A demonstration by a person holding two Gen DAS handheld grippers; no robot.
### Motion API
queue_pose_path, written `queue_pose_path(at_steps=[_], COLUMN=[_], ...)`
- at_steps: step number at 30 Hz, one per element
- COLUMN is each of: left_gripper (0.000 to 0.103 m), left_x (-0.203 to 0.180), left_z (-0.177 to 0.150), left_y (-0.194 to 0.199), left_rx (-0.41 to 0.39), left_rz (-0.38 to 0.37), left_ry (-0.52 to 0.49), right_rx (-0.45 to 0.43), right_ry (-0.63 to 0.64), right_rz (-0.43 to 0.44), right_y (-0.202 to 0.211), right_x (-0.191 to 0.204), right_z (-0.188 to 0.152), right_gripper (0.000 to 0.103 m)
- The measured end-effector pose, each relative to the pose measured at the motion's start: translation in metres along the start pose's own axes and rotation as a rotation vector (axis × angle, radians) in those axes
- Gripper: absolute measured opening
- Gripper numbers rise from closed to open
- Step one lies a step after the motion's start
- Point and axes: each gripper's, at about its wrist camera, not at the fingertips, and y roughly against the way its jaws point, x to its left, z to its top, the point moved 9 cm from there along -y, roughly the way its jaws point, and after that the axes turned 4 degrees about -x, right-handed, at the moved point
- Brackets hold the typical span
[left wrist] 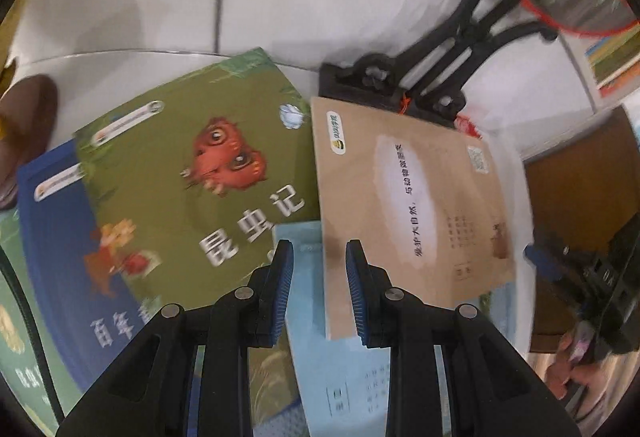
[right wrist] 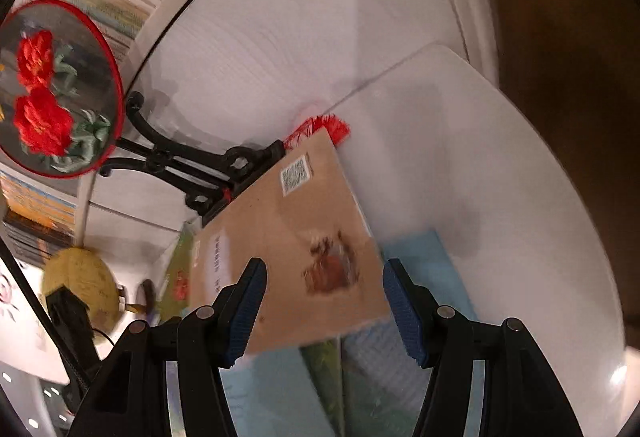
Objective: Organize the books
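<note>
Kraft-brown book (right wrist: 296, 237) lies below both grippers; the right gripper (right wrist: 324, 311) should straddle one edge squarely, its fingers spread and empty, while the left gripper (left wrist: 319, 293), fingers narrowly parted and empty, steadies the pile.

Both fisheye pictures are warm and rather dim with black bent corners, motion blur smears the books (left wrist: 192, 173) and the round embroidered fan (right wrist: 56, 89), and soft shadows lie on the white bench (right wrist: 460, 177).
</note>
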Motion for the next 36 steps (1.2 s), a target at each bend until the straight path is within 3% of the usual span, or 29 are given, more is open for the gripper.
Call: queue_pose_path(at_steps=[4,10,17,22,25,29,36], left_gripper=[0.024,0.026,0.027,0.027,0.027,0.027,0.027], left_x=[-0.012,-0.022,-0.019,0.003,0.018,0.04,0.076], left_z=[0.002,0.003,-0.015,-0.049,-0.085,-0.131,-0.216], left_y=[-0.005,-0.011,-0.002,0.02,0.037,0.061,0.089], left_rx=[-0.037,-0.003,-0.011,0.034,0.062,0.099,0.2], left_rz=[0.092,0.028,0.05,0.04,0.027,0.024,-0.015], left_ry=[-0.138,-0.138,-0.181,-0.179,-0.178,-0.172,-0.112], right_rx=[0.02,0.099,0.131,0.163,0.171,0.212,0.367], right_ry=[0.03,0.06,0.169,0.197,0.24,0.212,0.13], right_rz=[-0.06,-0.038,-0.064,-0.036,-0.011,0.035,0.133], right_y=[-0.018,-0.036,-0.019,0.004,0.027,0.056,0.099], right_x=[-0.007,-0.002,0.009,0.015,0.024,0.025,0.014], right_z=[0.011,-0.004,-0.036,-0.087,-0.12,-0.176,-0.29], right_gripper=[0.059,0.059,0.063,0.064,0.073,0.073,0.073])
